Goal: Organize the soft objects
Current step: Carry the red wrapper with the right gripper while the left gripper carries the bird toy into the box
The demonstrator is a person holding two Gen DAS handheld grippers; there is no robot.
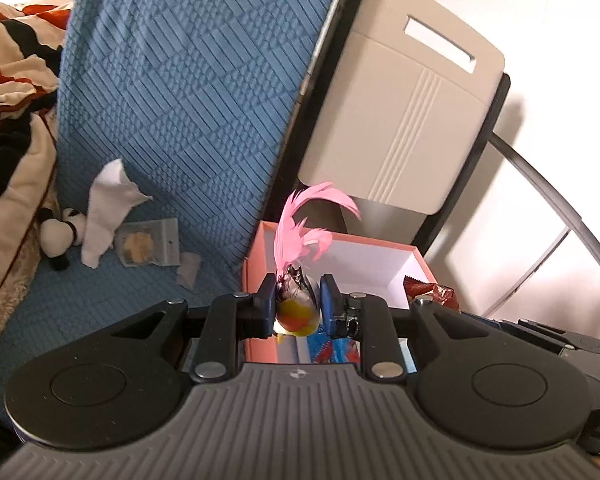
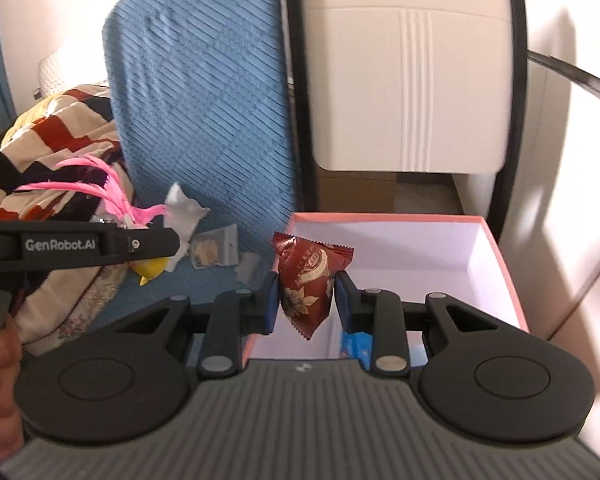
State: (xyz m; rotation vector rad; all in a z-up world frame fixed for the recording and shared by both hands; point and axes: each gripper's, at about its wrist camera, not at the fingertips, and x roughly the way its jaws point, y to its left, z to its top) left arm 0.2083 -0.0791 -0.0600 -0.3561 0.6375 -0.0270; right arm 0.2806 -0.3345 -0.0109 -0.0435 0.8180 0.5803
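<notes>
the left gripper (image 1: pixel 298 306) pinches a feather toy (image 1: pixel 298 300) with pink feathers just over the pink box (image 1: pixel 256 280) edge, while the right gripper (image 2: pixel 306 298) squeezes a red snack packet (image 2: pixel 308 280) above the same box.

My own gripper body hides most of the pink box (image 2: pixel 500 264) floor; the blue packet (image 2: pixel 356 344) there stays unreadable.
</notes>
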